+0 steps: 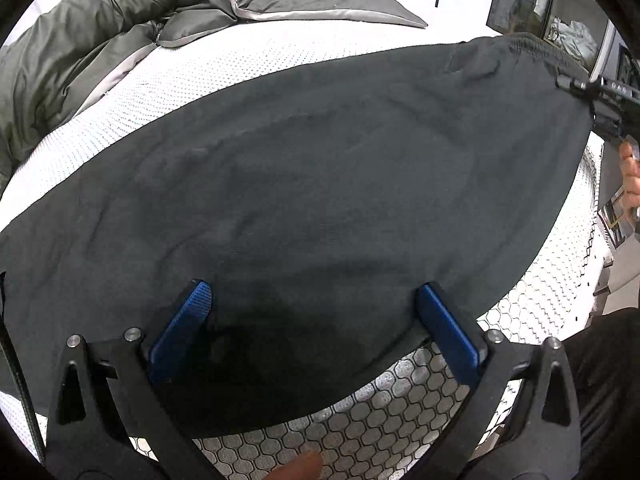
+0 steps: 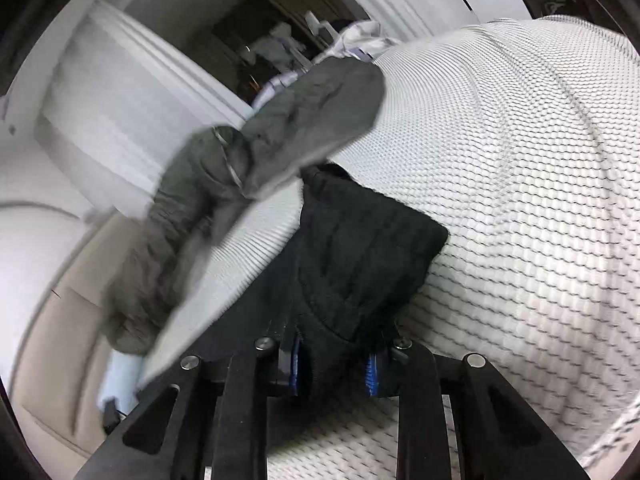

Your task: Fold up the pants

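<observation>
Dark charcoal cotton pants point(image 1: 320, 184) spread flat on white honeycomb-quilted mattress point(image 1: 400, 432), mid-fold.

On the left, crumpled olive-grey duvet point(image 1: 80, 48) pushed aside, likely for room. Left gripper point(image 1: 316, 320) spread wide over near hem, pinching nothing, probably poised to grab. On the right, right gripper point(image 2: 334, 364) narrowed onto bunched waistband end point(image 2: 360, 248), seemingly gripped for carrying over.

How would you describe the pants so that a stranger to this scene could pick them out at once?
Start at the white quilted mattress. Two fabrics lie on it: a rumpled olive-grey duvet at the far side, and nearer, spread flat, the pants. The pants are the black ones, smooth, with a ribbed waistband that the right claw grips.
</observation>
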